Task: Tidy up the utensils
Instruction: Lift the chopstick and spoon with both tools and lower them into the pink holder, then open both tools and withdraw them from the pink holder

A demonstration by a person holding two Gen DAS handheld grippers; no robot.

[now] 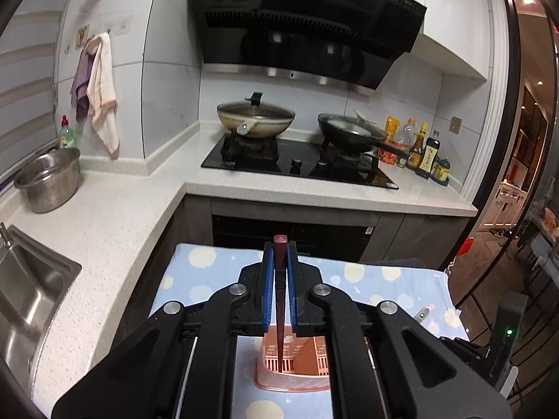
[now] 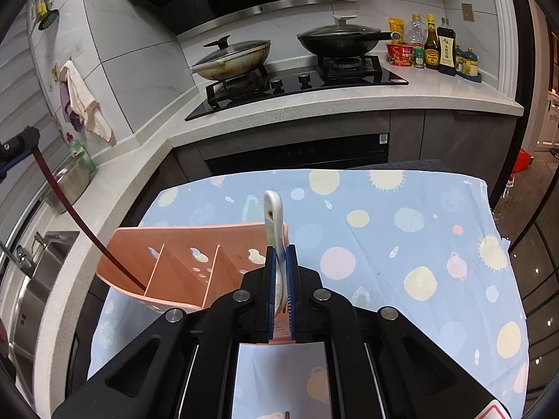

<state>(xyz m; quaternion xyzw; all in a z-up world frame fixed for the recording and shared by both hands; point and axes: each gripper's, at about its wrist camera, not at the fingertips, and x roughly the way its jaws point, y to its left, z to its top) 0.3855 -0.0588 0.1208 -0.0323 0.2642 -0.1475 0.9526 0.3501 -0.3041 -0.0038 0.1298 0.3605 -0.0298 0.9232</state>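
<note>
A pink plastic utensil holder (image 2: 181, 262) with three compartments stands on a table covered by a blue patterned cloth (image 2: 384, 244). My left gripper (image 1: 280, 248) is shut on dark red chopsticks (image 1: 280, 314); they stand upright with their tips down inside the holder (image 1: 297, 366). In the right wrist view the chopsticks (image 2: 70, 209) slant into the holder's left compartment. My right gripper (image 2: 280, 249) is shut on a white ceramic spoon (image 2: 274, 216), handle up, at the holder's right end.
A white counter (image 1: 104, 227) runs along the left with a sink (image 1: 28, 286) and a steel colander (image 1: 49, 181). Behind is a stove (image 1: 297, 164) with two lidded pans, and sauce bottles (image 2: 436, 45) at its right.
</note>
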